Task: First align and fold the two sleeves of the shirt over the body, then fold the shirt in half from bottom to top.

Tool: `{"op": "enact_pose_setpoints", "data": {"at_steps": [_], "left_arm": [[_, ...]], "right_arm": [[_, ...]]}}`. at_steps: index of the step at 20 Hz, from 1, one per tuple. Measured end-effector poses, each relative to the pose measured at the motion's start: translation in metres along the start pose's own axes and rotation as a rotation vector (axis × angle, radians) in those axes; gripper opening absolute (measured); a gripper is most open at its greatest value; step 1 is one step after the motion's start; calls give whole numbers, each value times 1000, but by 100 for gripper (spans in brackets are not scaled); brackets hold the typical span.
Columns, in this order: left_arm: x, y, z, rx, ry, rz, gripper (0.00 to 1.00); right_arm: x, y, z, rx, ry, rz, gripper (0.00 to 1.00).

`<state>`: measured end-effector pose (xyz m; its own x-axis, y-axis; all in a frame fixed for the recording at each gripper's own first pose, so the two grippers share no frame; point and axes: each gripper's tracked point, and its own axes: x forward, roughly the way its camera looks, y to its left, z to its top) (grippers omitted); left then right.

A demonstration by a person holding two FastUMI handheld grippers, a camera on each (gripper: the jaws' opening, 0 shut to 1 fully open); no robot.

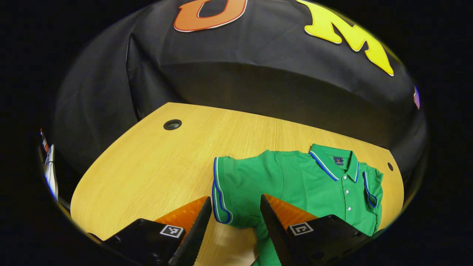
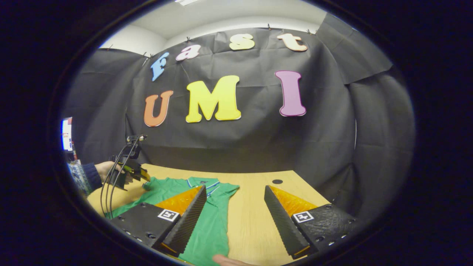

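A green polo shirt (image 1: 295, 181) with blue-and-white trim lies face up on the wooden table (image 1: 147, 173). In the left gripper view its striped sleeve cuff (image 1: 221, 195) lies flat just ahead of my left gripper (image 1: 235, 199), which is open and hovers over the sleeve. The other sleeve (image 1: 371, 188) lies folded onto the body. In the right gripper view the shirt (image 2: 208, 225) runs under the left finger of my right gripper (image 2: 235, 189), which is open and raised over bare table. A hand holds the left gripper (image 2: 142, 175) at the shirt's far side.
The table has round cable holes (image 1: 172, 124) (image 2: 277, 181) near its back edge. Black cloth walls close in behind and at the sides. Cables (image 2: 111, 184) hang from the left gripper. A fingertip (image 2: 229, 260) shows at the near table edge.
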<state>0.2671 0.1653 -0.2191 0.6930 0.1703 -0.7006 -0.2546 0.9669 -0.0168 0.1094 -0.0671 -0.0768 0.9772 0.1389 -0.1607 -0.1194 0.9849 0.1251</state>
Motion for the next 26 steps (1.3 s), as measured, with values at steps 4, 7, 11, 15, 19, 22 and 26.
{"op": "enact_pose_setpoints", "data": {"at_steps": [4, 7, 11, 15, 19, 22, 26], "left_arm": [[19, -4, -12, -146, 98, -31, 76], [28, 0, -14, -208, 124, -40, 63], [30, 7, -19, -146, 161, -3, 34], [28, 8, -16, -97, 165, 25, 6], [14, -4, 4, -56, 109, 22, 6], [0, -24, 17, 1, 69, 13, 6], [-11, -80, 19, 84, 42, -47, 6]], "right_arm": [[2, -4, 0, 40, 8, 5, 94], [1, -2, 1, 34, -4, 16, 94], [2, 5, -3, 16, -1, 33, 95], [5, 6, -8, 10, 13, 32, 95], [4, 3, -5, 20, 5, 31, 95], [5, 0, -8, 31, 5, 27, 95], [2, -4, -7, 40, 1, 6, 95]]}}
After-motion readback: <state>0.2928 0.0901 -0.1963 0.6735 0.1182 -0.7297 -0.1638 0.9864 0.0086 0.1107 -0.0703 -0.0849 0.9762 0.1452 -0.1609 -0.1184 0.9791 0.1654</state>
